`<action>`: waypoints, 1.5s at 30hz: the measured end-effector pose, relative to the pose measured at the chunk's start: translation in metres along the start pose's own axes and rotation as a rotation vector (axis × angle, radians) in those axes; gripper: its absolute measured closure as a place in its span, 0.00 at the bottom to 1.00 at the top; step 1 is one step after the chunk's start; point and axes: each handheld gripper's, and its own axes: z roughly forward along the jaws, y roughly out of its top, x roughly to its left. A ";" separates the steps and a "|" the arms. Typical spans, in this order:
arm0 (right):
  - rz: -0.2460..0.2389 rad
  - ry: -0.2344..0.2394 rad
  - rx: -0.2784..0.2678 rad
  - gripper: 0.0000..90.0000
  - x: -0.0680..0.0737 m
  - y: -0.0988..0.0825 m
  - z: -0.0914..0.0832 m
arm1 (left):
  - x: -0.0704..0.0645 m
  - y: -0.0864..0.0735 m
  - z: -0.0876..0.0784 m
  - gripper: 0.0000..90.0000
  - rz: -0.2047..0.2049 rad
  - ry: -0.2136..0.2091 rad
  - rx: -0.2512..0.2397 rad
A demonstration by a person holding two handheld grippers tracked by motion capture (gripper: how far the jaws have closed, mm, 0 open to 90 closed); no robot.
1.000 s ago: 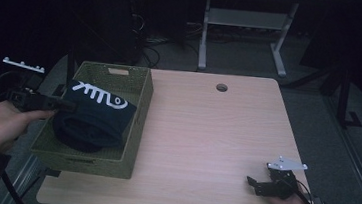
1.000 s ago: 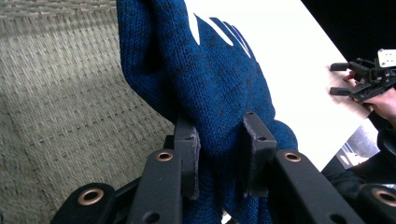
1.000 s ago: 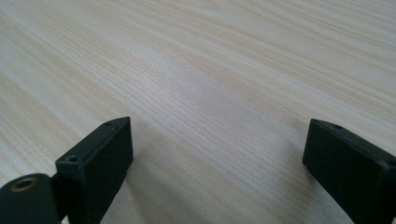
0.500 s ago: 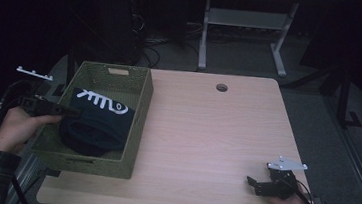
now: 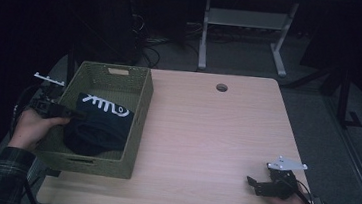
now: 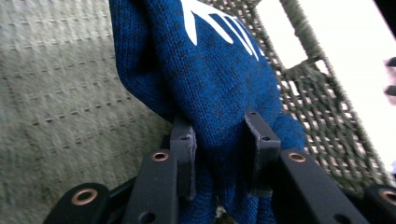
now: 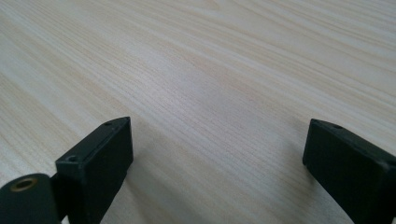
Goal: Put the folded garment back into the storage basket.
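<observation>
A dark blue knitted garment (image 5: 99, 122) with white lettering lies bunched inside a green woven basket (image 5: 137, 123) at the table's left. My left gripper (image 5: 76, 114) reaches in over the basket's left wall. In the left gripper view its pads still pinch a fold of the garment (image 6: 210, 84), with the left gripper (image 6: 219, 126) low over the basket's floor and wall (image 6: 317, 116); the jaws have just been opening. My right gripper (image 5: 253, 186) rests near the table's front right edge. It stands open, the right gripper (image 7: 219, 135) showing only bare wood between its jaws.
The light wooden table (image 5: 216, 130) has a round cable hole (image 5: 221, 87) at the back. A white metal stand (image 5: 241, 32) is on the dark floor behind. The person's left sleeve (image 5: 3, 175) is checked.
My left hand has come down and slightly nearer, and the blue garment has sunk lower into the basket. The right hand has stayed still.
</observation>
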 end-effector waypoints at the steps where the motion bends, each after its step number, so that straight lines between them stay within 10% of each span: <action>1: 0.000 0.000 0.000 0.09 0.000 0.000 0.000 | 0.001 0.000 0.001 0.75 0.001 0.010 0.001; 27: 0.000 0.000 0.000 0.09 0.000 0.000 0.000 | -0.007 0.005 -0.004 0.32 0.045 0.174 -0.042; 45: 0.007 -0.001 0.004 0.09 0.001 0.000 0.000 | -0.052 0.018 0.010 0.15 0.151 0.196 -0.062</action>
